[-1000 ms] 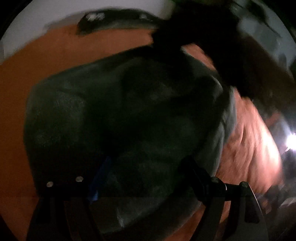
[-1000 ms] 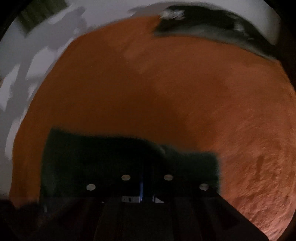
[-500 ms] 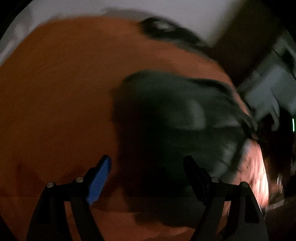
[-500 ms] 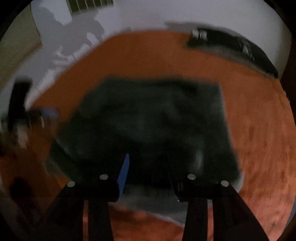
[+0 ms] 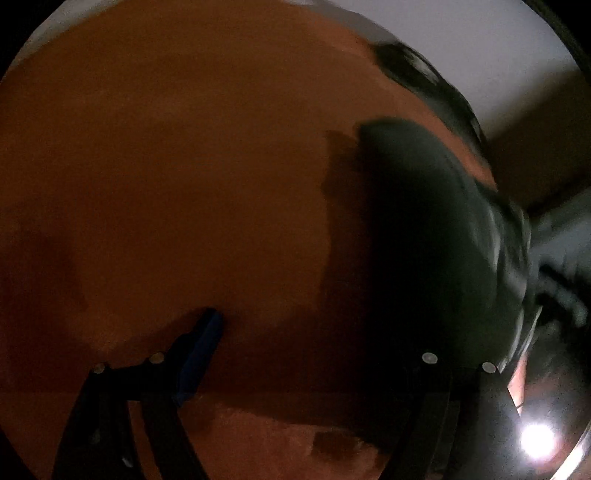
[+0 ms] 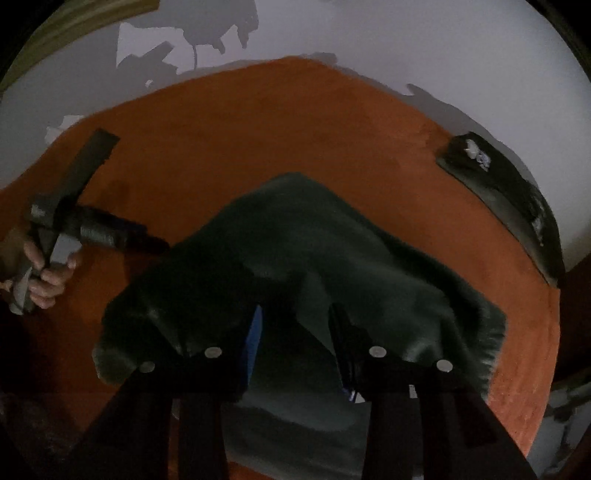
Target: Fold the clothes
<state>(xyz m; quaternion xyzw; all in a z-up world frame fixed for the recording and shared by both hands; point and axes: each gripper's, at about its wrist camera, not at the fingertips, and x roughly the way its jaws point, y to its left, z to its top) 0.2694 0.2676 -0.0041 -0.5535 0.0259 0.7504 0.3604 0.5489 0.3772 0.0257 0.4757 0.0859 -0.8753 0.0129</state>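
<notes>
A dark green garment [image 6: 306, 254] lies bunched on the orange surface [image 6: 288, 122]. My right gripper [image 6: 295, 325] is open, its fingers spread just over the garment's near part, holding nothing. In the left wrist view the garment [image 5: 424, 229] lies at the right, blurred. My left gripper [image 5: 314, 332] is open and empty over bare orange surface [image 5: 166, 166], to the left of the garment. The left gripper also shows in the right wrist view [image 6: 107, 232], held in a hand at the far left.
A folded dark garment with white print [image 6: 506, 195] lies at the far right edge of the surface, also in the left wrist view [image 5: 424, 85]. A pale wall [image 6: 369, 33] stands behind. A bright light [image 5: 535, 439] glares at lower right.
Both grippers have opened and let go of the green garment, which now lies on the surface. The left gripper has drawn away to the left; the right has pulled back.
</notes>
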